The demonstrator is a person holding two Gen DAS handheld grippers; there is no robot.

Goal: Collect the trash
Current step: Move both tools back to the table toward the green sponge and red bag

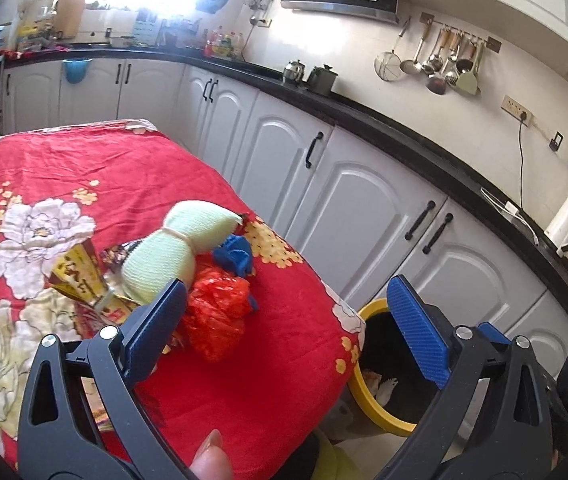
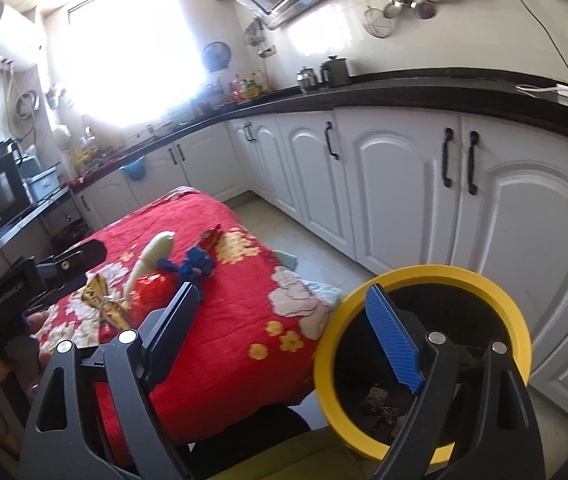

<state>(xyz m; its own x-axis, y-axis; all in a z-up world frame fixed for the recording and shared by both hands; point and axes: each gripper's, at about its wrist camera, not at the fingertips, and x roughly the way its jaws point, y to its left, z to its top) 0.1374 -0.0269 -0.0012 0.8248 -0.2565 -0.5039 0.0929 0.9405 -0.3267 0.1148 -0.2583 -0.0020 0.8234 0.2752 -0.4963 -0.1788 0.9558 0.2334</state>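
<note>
Left wrist view: my left gripper (image 1: pixel 284 320) stands wide open and empty above the red floral tablecloth (image 1: pixel 276 368). The trash sits just ahead in a heap: a crumpled red plastic bag (image 1: pixel 216 312), a pale green tied cloth bundle (image 1: pixel 172 248), a blue scrap (image 1: pixel 234 254) and a yellow snack wrapper (image 1: pixel 76 276). My right gripper (image 2: pixel 280 332) is also spread and empty, over the yellow-rimmed bin (image 2: pixel 520 320), which holds a few wrappers at the bottom. I judge I'm between pickups; next I should reach for the red bag and close on it.
</note>
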